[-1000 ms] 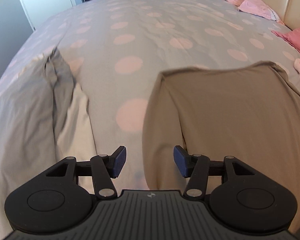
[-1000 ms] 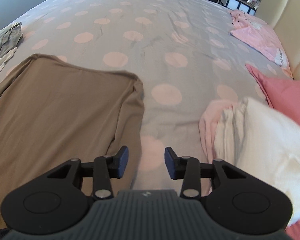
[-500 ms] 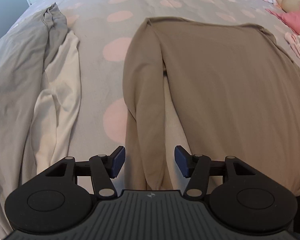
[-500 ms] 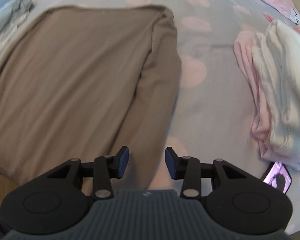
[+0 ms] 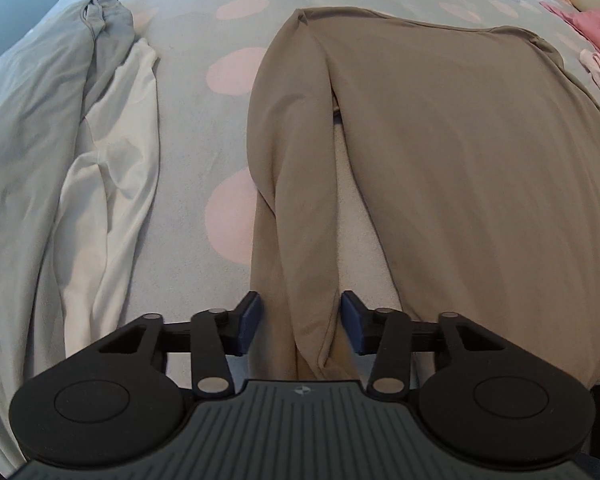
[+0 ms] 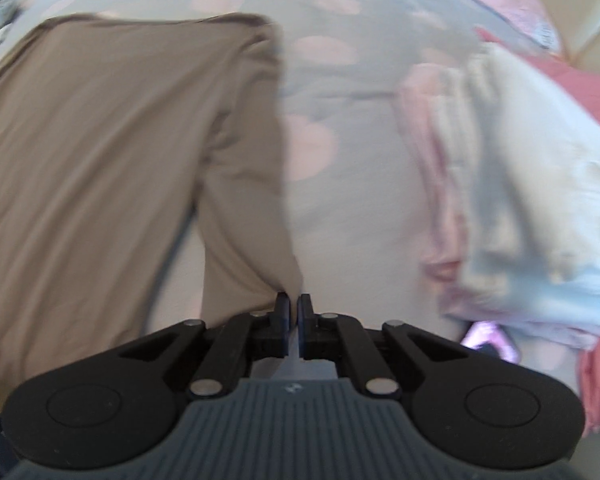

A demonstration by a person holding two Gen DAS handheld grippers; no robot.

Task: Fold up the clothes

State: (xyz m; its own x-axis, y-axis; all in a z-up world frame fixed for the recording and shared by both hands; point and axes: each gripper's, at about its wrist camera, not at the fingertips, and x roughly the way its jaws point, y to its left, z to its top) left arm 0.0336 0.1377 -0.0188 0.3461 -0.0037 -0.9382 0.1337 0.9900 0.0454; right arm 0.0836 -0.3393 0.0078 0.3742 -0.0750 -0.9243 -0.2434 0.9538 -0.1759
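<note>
Taupe-brown top [image 5: 440,160] at centre frame; bed [image 5: 204,128] cover grey with pale pink dots; grey garment [image 5: 24,128] and white garment [image 5: 112,160] at left; pink-and-white pile [image 6: 500,184] at right; black tongs with blue pads [image 5: 249,322]

Taupe long-sleeved top [image 5: 452,168]: soft matt knit cloth, smooth. Bed cover [image 5: 204,128]: matt woven cotton look, pink dots printed (finely creased). Left claw [image 5: 300,322]: matt black plastic arms, dull blue pads, bright metal pivot pins. White garment [image 5: 112,184]: thin, rumpled cloth.
</note>
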